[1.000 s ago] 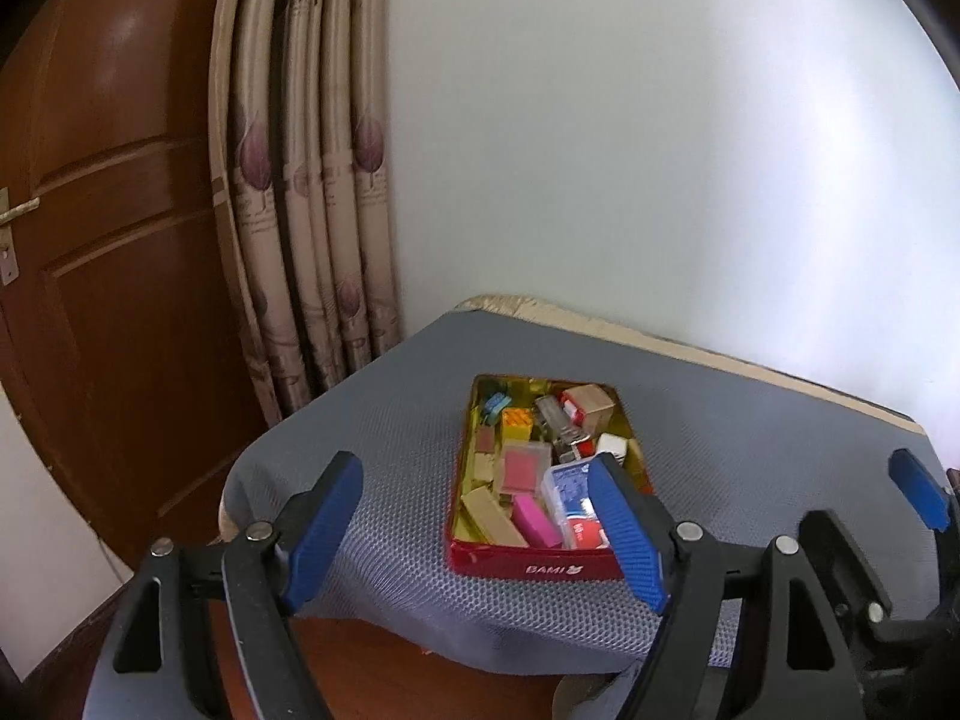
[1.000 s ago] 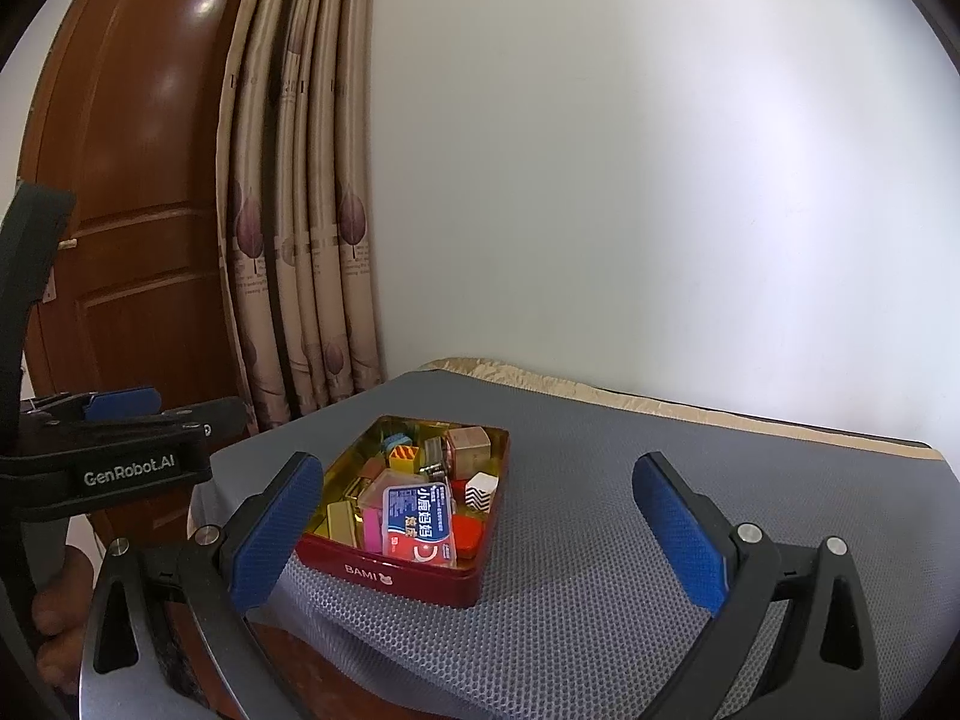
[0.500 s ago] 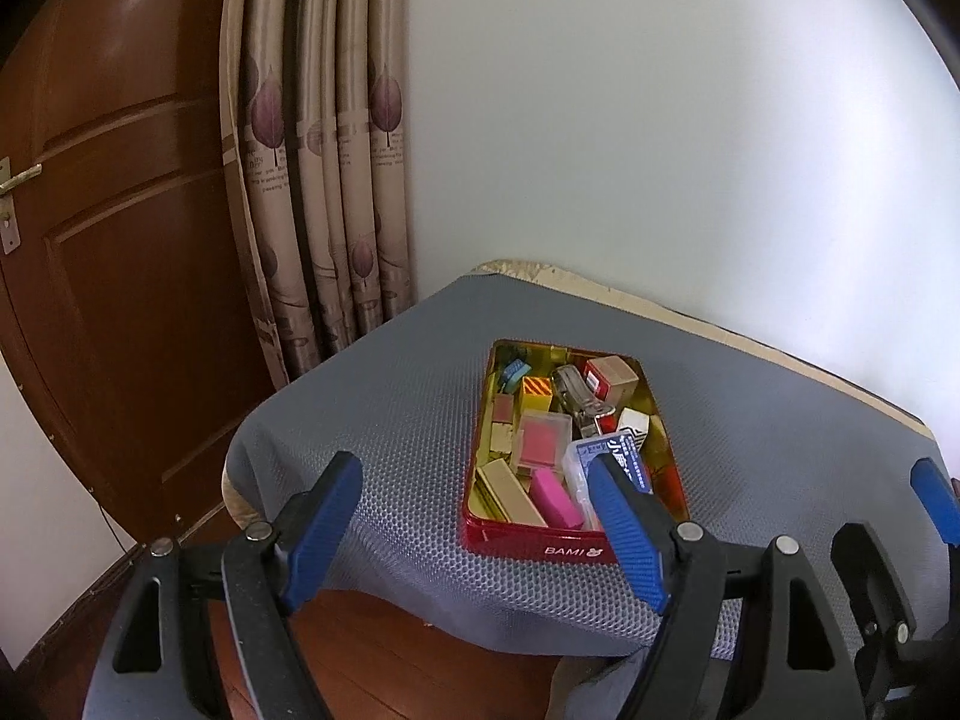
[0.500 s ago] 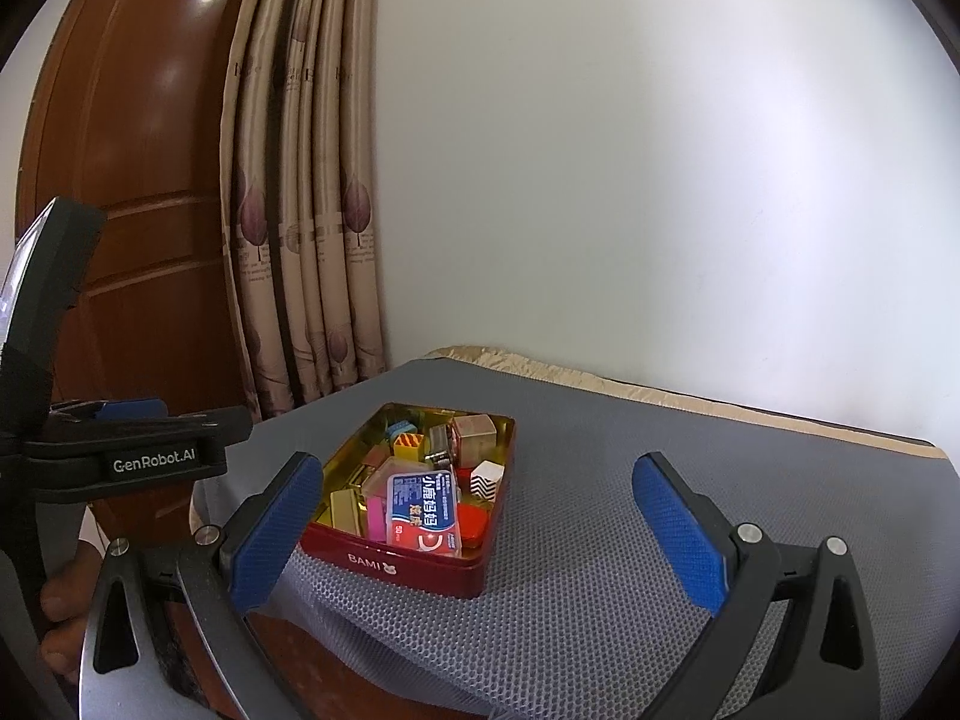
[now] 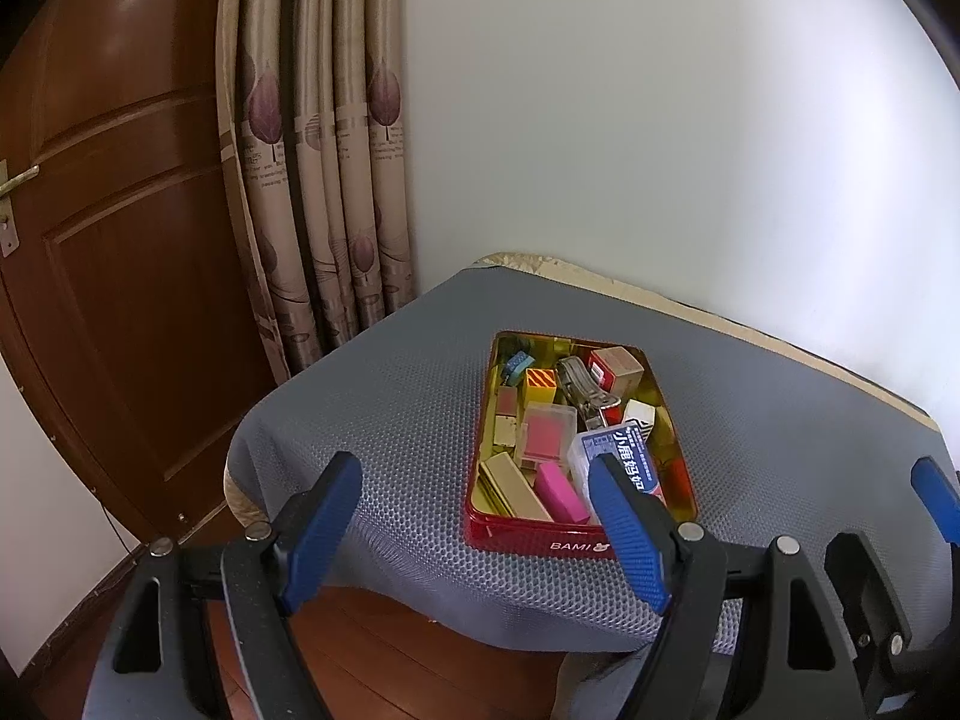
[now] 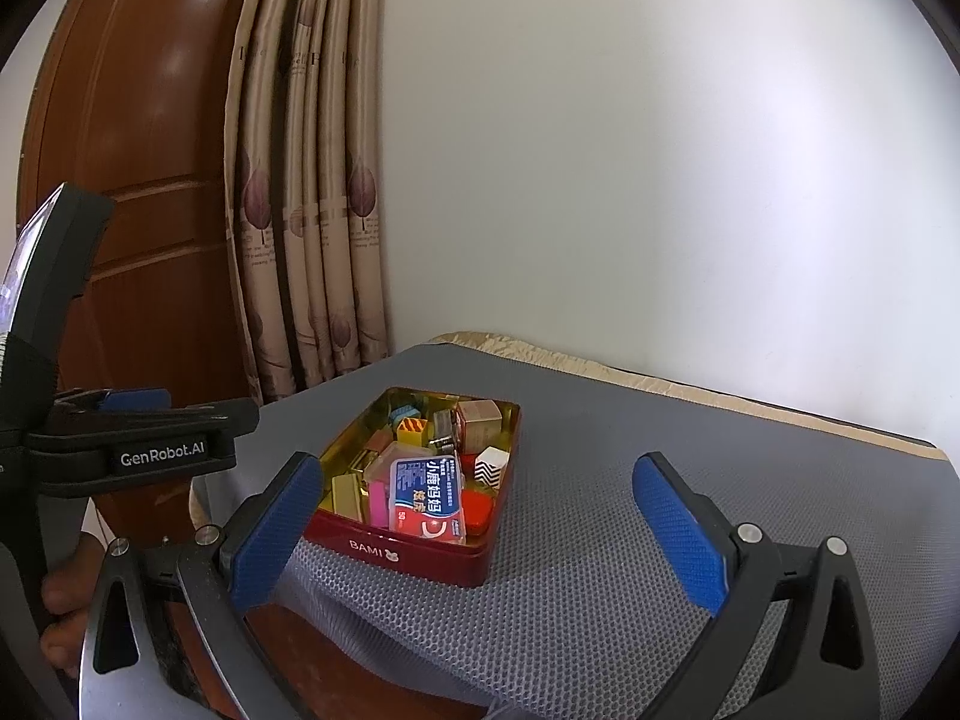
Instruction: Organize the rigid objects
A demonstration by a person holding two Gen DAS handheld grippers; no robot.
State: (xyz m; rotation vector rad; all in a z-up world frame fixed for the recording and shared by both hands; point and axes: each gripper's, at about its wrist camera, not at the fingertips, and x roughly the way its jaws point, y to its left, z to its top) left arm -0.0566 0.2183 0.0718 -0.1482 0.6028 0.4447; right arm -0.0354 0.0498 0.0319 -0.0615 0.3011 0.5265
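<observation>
Tin [image 5: 543, 540] sits on the grey mat [image 5: 390, 420] near the table's front left corner, red outside, gold inside, packed with small stuff; a blue-and-red card box [image 6: 429, 495] lies on top at the front, a pink block [image 5: 561, 501] beside it, a wooden cube [image 5: 618, 366] at the back; left gripper [image 5: 474, 525] hangs spread wide in front of the tin, nothing between its fingers; right gripper [image 6: 480, 531] is just as wide apart and holds nothing, off to the tin's right; curtain [image 6: 306, 210] and wooden door [image 5: 108, 210] behind
</observation>
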